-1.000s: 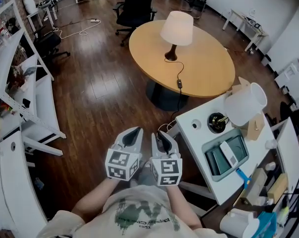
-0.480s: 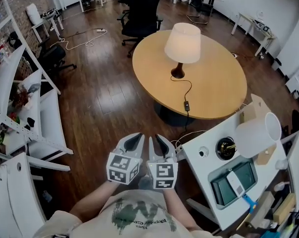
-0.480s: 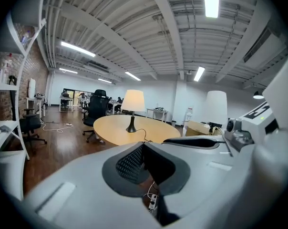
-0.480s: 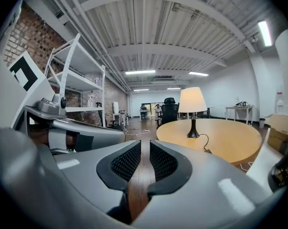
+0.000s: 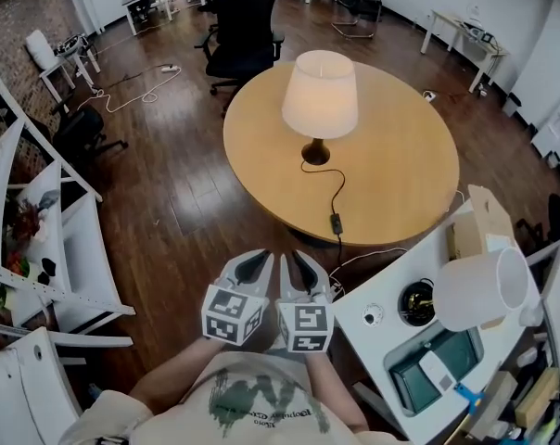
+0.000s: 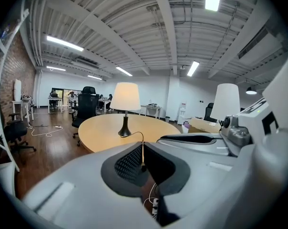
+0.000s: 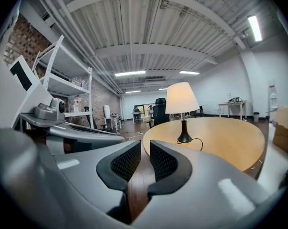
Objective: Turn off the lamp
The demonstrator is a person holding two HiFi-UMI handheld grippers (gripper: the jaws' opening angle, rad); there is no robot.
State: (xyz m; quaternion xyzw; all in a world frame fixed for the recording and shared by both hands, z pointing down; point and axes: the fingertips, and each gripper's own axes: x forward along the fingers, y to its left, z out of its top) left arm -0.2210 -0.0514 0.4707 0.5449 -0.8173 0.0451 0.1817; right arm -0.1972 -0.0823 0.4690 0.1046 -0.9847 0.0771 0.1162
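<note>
The lamp (image 5: 320, 93) has a cream shade and a dark base and stands on the round wooden table (image 5: 400, 165). Its black cord runs toward the table's near edge, with an inline switch (image 5: 336, 222) on it. My left gripper (image 5: 252, 267) and right gripper (image 5: 303, 269) are held side by side above the wooden floor, short of the table edge, both shut with nothing in them. In the left gripper view the lamp (image 6: 125, 97) stands straight beyond the left gripper (image 6: 140, 149). The right gripper view shows the lamp (image 7: 182, 98) up and right of the right gripper (image 7: 145, 147).
A white desk (image 5: 382, 299) stands close at the right, bearing a second white lamp shade (image 5: 479, 290) and a green tray (image 5: 428, 369). White shelving (image 5: 48, 248) lines the left. A black office chair (image 5: 243, 26) sits beyond the table.
Both grippers, still side by side and shut, have come closer to the round table. The lamp and its cord switch now lie nearer in the head view.
</note>
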